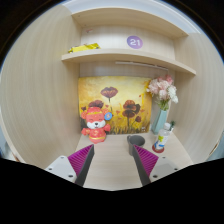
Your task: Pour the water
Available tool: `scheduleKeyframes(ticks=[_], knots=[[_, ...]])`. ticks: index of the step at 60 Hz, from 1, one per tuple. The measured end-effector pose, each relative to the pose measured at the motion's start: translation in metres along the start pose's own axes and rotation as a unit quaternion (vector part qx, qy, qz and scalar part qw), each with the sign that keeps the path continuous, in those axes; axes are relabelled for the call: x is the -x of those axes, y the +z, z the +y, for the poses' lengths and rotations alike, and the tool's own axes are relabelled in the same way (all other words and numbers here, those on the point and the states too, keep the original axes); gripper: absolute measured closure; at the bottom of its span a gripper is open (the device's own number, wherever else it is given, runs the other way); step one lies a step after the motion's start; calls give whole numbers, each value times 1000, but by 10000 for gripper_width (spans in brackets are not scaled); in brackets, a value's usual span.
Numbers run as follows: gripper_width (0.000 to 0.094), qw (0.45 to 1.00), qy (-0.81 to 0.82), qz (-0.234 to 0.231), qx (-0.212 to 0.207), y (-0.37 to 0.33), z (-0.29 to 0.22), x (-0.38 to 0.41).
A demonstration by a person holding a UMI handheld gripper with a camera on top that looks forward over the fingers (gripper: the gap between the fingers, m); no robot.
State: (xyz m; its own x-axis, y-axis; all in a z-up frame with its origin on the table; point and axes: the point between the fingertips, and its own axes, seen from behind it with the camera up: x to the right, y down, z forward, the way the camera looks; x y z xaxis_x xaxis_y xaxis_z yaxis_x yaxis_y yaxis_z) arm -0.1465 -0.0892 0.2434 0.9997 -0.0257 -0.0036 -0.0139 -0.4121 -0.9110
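Observation:
My gripper [113, 160] hovers over a light wooden desk [112, 150], its two fingers with purple pads [82, 160] spread apart and nothing between them. Just beyond the right finger stands a small dark grey cup [136, 142]. Behind it, to the right, a pale blue vase [161, 120] holds pink and white flowers [162, 92]. A red and orange toy figure [96, 123] sits on the desk beyond the left finger. No water or pouring vessel is visible apart from these.
A flower picture [122, 103] leans against the back wall. A wooden shelf [125, 56] above carries a yellow object [84, 47] and a purple round label marked 21 [134, 42]. Wooden side walls close the alcove.

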Motion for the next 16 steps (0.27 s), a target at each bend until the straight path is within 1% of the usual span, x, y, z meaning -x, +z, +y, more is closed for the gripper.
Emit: scheduleKeyframes(ticks=[16], knots=[[150, 1000, 0, 4, 1, -10, 1, 0]])
